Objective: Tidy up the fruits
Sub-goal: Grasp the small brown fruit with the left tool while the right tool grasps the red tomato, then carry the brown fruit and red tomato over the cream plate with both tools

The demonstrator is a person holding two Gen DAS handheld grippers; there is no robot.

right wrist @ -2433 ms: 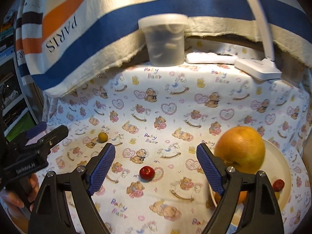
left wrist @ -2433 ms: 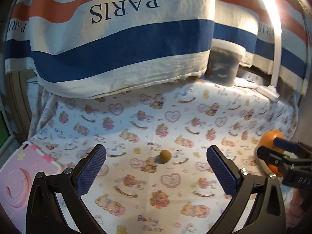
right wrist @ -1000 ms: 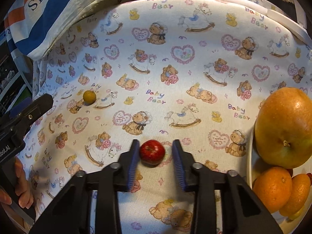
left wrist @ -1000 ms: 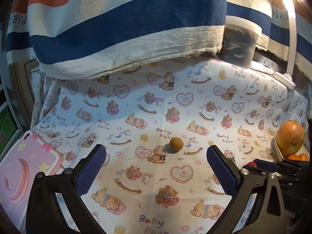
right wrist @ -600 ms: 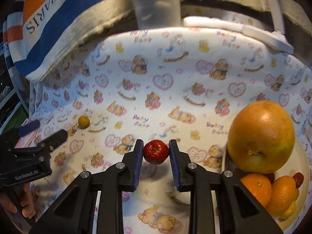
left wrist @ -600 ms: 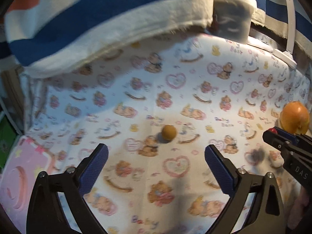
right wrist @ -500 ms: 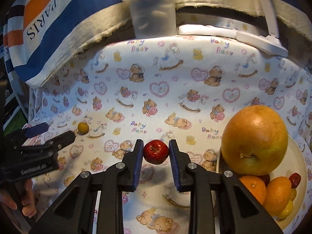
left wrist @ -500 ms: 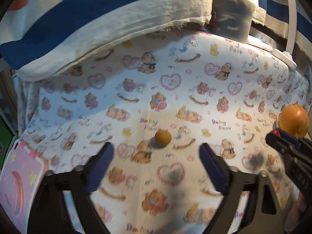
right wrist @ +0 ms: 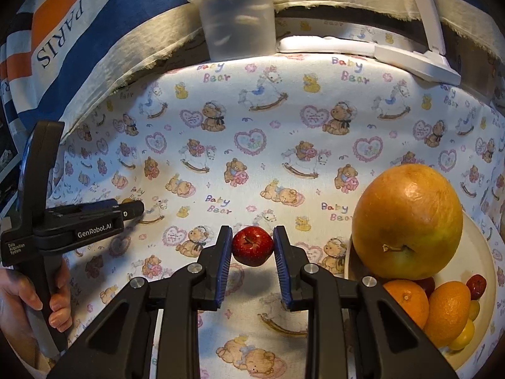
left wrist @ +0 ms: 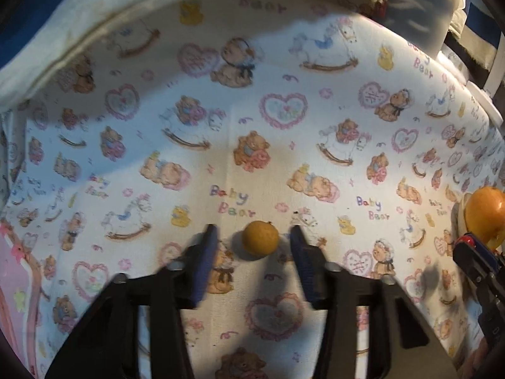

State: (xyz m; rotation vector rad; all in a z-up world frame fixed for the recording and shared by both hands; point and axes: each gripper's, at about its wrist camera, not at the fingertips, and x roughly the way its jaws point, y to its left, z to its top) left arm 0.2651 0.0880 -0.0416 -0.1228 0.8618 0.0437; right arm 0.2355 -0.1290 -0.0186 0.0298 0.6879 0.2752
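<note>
While the right gripper point(right wrist: 252, 246) pinches a small red apple point(right wrist: 252, 245) between its fingers, lifted clear of the bear-print cloth point(right wrist: 252, 158) on the bench, the left gripper point(left wrist: 252, 246) is closing around a small yellow-brown fruit point(left wrist: 260, 237) lying on the cloth, with a gap showing on both sides. This looks like the gathering step, 2 fruits at once. A cream bowl point(right wrist: 483, 252) at the right holds a large yellow-orange fruit point(right wrist: 407, 221) and oranges. Next, the apple likely needs carrying there.
</note>
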